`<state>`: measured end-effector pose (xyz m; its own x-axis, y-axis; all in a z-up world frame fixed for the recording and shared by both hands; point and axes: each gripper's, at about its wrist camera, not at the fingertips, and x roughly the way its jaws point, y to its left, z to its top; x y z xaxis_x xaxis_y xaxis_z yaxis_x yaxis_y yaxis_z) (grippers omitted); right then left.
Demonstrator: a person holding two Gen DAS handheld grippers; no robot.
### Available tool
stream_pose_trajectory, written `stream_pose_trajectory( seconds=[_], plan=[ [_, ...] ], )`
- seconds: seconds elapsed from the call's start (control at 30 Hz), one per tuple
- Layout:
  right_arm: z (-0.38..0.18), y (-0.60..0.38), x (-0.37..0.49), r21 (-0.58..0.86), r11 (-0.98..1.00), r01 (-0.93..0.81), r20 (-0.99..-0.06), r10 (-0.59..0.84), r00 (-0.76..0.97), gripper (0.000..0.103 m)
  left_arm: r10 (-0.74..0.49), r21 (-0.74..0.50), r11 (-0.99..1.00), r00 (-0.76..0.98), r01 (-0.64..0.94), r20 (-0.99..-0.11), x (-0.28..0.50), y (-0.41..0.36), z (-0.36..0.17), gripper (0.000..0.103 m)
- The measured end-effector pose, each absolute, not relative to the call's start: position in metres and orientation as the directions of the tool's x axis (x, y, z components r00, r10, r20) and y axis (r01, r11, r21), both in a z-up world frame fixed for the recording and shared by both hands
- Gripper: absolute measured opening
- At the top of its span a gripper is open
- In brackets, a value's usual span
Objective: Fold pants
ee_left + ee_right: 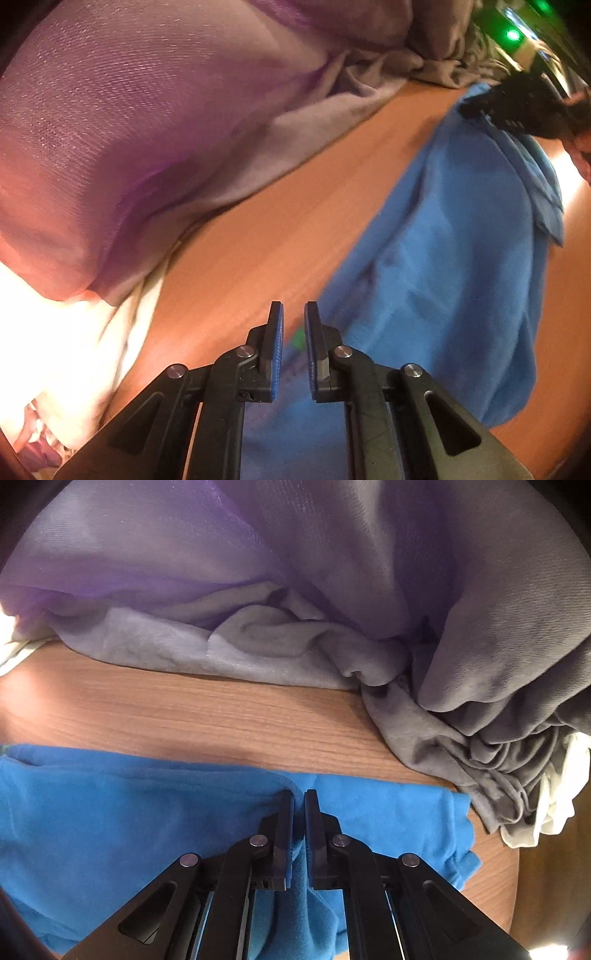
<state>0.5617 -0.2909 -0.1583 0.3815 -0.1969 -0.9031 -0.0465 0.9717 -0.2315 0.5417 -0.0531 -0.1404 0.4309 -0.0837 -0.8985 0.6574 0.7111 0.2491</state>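
Blue pants [122, 812], one pair, flat on wooden table [184, 709]; one grey-purple cloth heap [258, 590] behind. Right gripper [299, 794] clamped on a pants fold; left gripper [293, 308] nearly closed, blue cloth between pads.

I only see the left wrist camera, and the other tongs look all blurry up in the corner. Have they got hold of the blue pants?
Observer: Yes. In the right wrist view the right tongs are shut on a raised fold at the far edge of the blue pants.
Operator: Are the pants flat over there?
Observer: To the left of that fold they lie fairly flat on the wooden table.
Operator: Is anything in the way?
Observer: A crumpled grey cloth sits right beside the pants' ribbed end; I cannot tell if they touch.
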Motion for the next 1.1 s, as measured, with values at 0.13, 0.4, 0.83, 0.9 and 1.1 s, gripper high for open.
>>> stream_pose_trajectory(
  seconds=[0.13, 0.4, 0.83, 0.9, 1.1],
  plan=[
    [-0.153, -0.294, 0.564, -0.208, 0.978, -0.034, -0.895, -0.176, 0.411, 0.023, -0.074, 0.287, 0.758, 0.514, 0.586, -0.855, 0.542, -0.055, -0.124, 0.022],
    [-0.090, -0.292, 0.508, -0.162, 0.983, -0.080, -0.796, -0.082, 0.599, 0.040, -0.207, 0.148, 0.857, 0.593, 0.494, -0.778, 0.487, -0.060, -0.075, 0.036],
    [-0.077, -0.252, 0.394, -0.152, 0.952, -0.266, -0.743, 0.067, 0.666, 0.048, -0.174, 0.071, 0.945, 0.677, 0.318, -0.715, 0.377, -0.040, -0.083, 0.042],
    [-0.089, -0.243, 0.386, -0.171, 0.937, -0.305, -0.754, 0.075, 0.652, 0.048, -0.177, 0.059, 0.949, 0.676, 0.311, -0.715, 0.368, -0.042, -0.090, 0.042],
    [-0.122, -0.227, 0.379, -0.240, 0.898, -0.369, -0.773, 0.053, 0.633, 0.048, -0.248, 0.002, 0.936, 0.663, 0.352, -0.706, 0.350, -0.061, -0.112, 0.042]
  ],
)
